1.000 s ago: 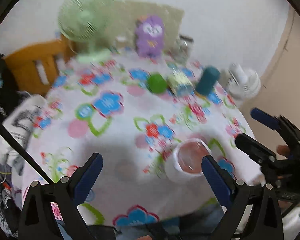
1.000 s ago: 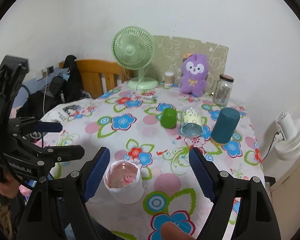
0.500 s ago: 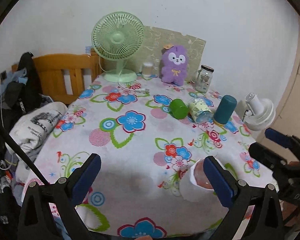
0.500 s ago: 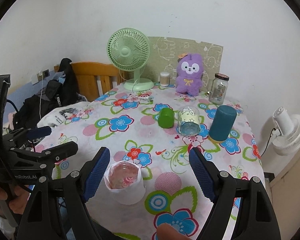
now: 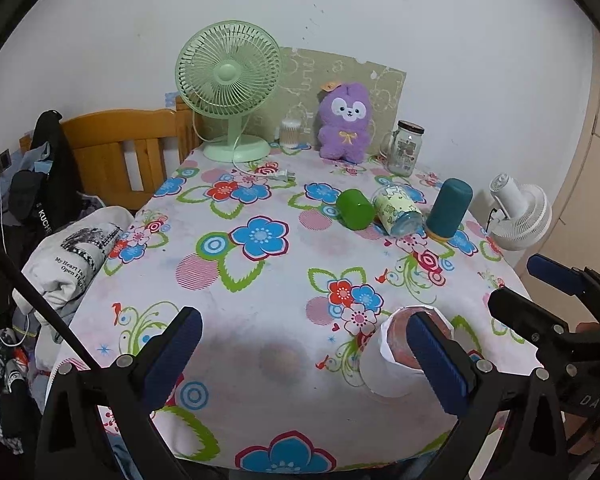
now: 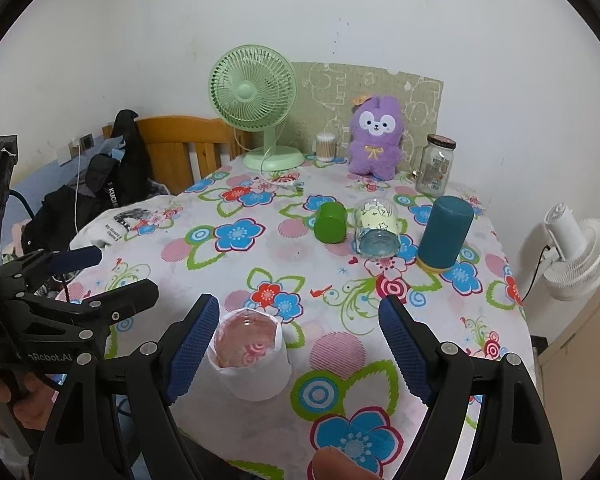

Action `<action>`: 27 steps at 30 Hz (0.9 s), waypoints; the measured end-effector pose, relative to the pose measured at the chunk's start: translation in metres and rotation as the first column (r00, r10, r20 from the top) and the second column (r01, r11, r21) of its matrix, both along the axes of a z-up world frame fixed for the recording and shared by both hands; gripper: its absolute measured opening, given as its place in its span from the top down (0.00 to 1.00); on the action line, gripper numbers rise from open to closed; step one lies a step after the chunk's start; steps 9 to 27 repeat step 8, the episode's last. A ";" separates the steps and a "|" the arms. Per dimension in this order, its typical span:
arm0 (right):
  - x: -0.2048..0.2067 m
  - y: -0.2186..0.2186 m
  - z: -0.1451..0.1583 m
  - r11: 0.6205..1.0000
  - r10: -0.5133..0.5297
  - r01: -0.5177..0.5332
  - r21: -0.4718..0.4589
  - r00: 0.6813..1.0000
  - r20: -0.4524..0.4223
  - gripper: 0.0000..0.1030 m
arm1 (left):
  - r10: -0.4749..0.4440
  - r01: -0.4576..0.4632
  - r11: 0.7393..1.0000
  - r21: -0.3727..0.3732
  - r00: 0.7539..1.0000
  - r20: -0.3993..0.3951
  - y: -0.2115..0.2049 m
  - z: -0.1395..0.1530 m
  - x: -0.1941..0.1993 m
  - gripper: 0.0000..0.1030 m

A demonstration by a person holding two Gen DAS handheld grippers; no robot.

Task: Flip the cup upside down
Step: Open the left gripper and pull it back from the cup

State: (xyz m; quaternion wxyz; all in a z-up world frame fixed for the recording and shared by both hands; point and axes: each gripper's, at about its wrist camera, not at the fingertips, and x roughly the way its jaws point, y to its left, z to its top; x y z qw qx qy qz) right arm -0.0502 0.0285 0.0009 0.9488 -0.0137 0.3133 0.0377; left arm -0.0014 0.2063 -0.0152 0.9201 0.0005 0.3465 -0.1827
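White cup (image 6: 249, 354): upright, mouth up, thin-walled with an uneven, torn-looking rim, standing near the front edge of the floral tablecloth (image 6: 260, 256); it sits just inside the left finger of the right gripper (image 6: 298, 346), touching or nearly touching that blue pad (image 6: 192, 344), with a wide gap to the other finger. Right gripper: jaws spread wide, holding nothing. Left gripper (image 5: 300, 356): likewise spread wide and empty, the cup (image 5: 396, 364) lying partly behind its right-hand finger. Risks, as judged: the cup is off-centre between the right gripper's fingers, so closing could shove it sideways instead of clamping it; the soft wall may crumple under pressure; a tipped cup could roll off the nearby table edge; the two grippers stand close together and may collide during the turn. Ahead of the fingers, well apart: green cup (image 6: 331, 223) on its side, patterned glass (image 6: 378, 227) on its side, teal cup (image 6: 444, 232) already inverted, green fan (image 6: 254, 92), purple plush (image 6: 376, 136), lidded jar (image 6: 436, 164). Legible writing: "nRobot.AI" on the left gripper body (image 6: 48, 358); "KUCHE" on the black bag (image 5: 44, 216); "My Heart" and "Open" on the folded white cloth (image 5: 72, 264); the jar label is unreadable.
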 end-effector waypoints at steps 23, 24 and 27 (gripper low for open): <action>0.005 -0.003 -0.004 1.000 0.000 0.000 0.009 1.000 -0.013 0.18 | -0.012 0.012 1.000 -0.004 1.000 -0.005 -0.003 0.000 0.001 0.00; 0.005 -0.003 -0.004 1.000 0.000 0.000 0.009 1.000 -0.013 0.18 | -0.012 0.012 1.000 -0.004 1.000 -0.005 -0.003 0.000 0.001 0.00; 0.005 -0.003 -0.004 1.000 0.000 0.000 0.009 1.000 -0.013 0.18 | -0.012 0.012 1.000 -0.004 1.000 -0.005 -0.003 0.000 0.001 0.00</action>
